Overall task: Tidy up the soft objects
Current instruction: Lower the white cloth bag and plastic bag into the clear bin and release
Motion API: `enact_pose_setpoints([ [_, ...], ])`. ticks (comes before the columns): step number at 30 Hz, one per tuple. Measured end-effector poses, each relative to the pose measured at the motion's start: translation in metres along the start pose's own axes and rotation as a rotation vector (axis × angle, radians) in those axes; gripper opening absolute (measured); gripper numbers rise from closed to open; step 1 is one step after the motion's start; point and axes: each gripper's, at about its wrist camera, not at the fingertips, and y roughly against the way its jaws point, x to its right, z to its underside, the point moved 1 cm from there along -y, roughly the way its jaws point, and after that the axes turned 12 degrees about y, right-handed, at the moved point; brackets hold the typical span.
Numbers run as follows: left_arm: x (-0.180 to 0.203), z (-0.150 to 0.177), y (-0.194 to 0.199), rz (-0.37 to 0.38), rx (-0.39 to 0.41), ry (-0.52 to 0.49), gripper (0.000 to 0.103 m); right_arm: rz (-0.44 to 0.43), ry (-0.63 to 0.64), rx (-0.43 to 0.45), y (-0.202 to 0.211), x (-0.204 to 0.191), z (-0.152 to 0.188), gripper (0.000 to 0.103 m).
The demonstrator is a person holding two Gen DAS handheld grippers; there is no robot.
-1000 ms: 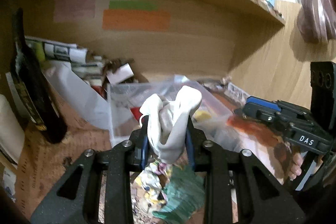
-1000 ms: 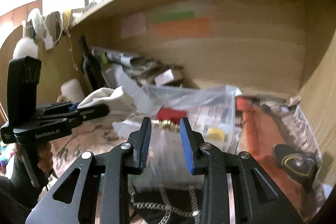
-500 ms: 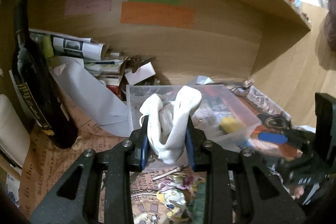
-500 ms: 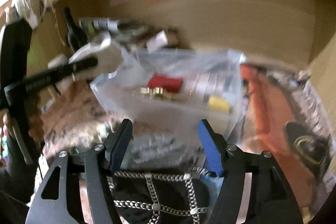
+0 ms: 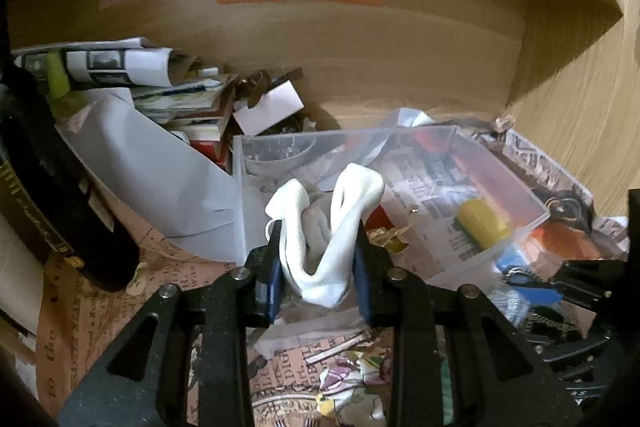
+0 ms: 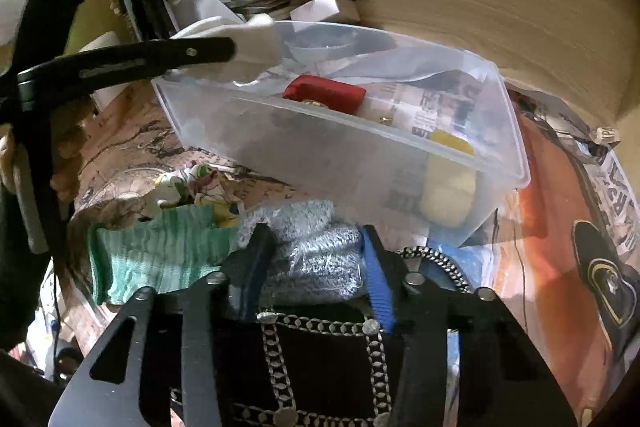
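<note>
My left gripper (image 5: 318, 263) is shut on a white sock (image 5: 324, 223) and holds it at the near left corner of a clear plastic box (image 5: 520, 187). In the right wrist view the sock (image 6: 240, 39) hangs over the box's (image 6: 304, 147) left rim. My right gripper (image 6: 316, 267) is open, its fingers on either side of a grey knitted sock (image 6: 316, 251) lying in front of the box. A green sock (image 6: 160, 251) lies to its left. The box holds a red item (image 6: 324, 93) and a yellow sponge (image 6: 448, 187).
A dark bottle (image 5: 52, 187) stands at left. Rolled papers and books (image 5: 160, 83) are piled against the back wall. A black item with metal chains (image 6: 320, 355) lies under my right gripper. A floral cloth (image 6: 192, 183) lies on the newspaper-covered surface.
My right gripper opened wide and dropped down around the grey sock. My left gripper carried the white sock forward to the box's corner.
</note>
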Motion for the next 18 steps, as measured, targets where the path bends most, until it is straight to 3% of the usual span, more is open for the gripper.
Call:
enact_pose_setpoints([
  [4, 0.006, 0.002, -0.014, -0.01, -0.033, -0.028, 0.029, 0.002, -0.013, 0.017, 0.004, 0.003, -0.001, 0.026],
  [9, 0.009, 0.003, -0.018, -0.015, -0.041, -0.038, 0.032, 0.008, -0.008, 0.058, 0.02, 0.0, -0.004, 0.021],
  [13, 0.01, 0.004, -0.017, -0.011, -0.053, -0.05, 0.04, 0.018, -0.001, 0.124, 0.042, -0.004, -0.012, 0.021],
  [18, 0.01, 0.002, -0.007, 0.001, -0.032, -0.041, 0.059, 0.042, 0.0, 0.219, 0.069, -0.001, -0.028, 0.021],
])
